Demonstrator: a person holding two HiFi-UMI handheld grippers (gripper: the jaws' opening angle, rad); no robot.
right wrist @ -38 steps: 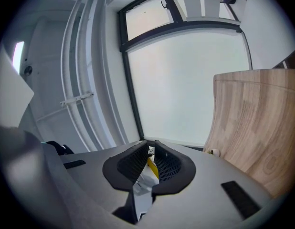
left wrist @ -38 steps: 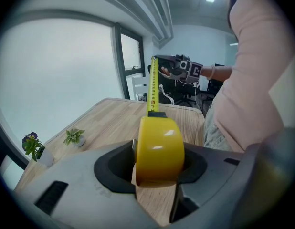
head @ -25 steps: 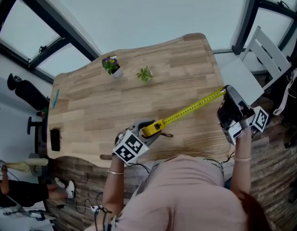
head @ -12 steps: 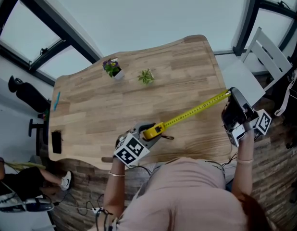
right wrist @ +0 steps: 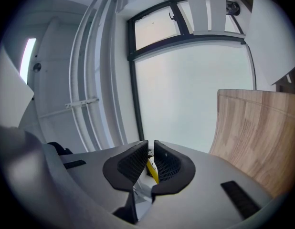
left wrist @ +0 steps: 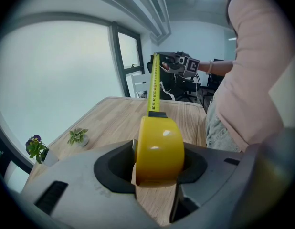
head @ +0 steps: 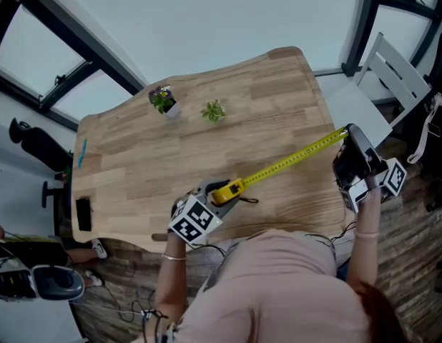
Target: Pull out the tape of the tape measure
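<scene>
The yellow tape measure case [head: 224,190] rests on the wooden table [head: 207,148] near its front edge, and my left gripper [head: 215,192] is shut on it. In the left gripper view the case [left wrist: 158,149] fills the space between the jaws. A yellow tape [head: 292,158] runs from the case up and to the right, past the table's right edge. My right gripper [head: 347,132] is shut on the tape's end [right wrist: 152,170], which shows as a thin yellow strip between the pads. In the left gripper view the tape [left wrist: 154,82] stretches away toward the right gripper [left wrist: 173,63].
Two small potted plants [head: 164,99] [head: 214,111] stand at the table's far side. A dark flat object [head: 81,213] and a blue pen [head: 82,152] lie at the left end. A white chair [head: 393,77] stands beyond the table's right edge.
My right gripper has drawn slightly farther right and away from the case, with the tape a little longer. The left gripper and the case have stayed put.
</scene>
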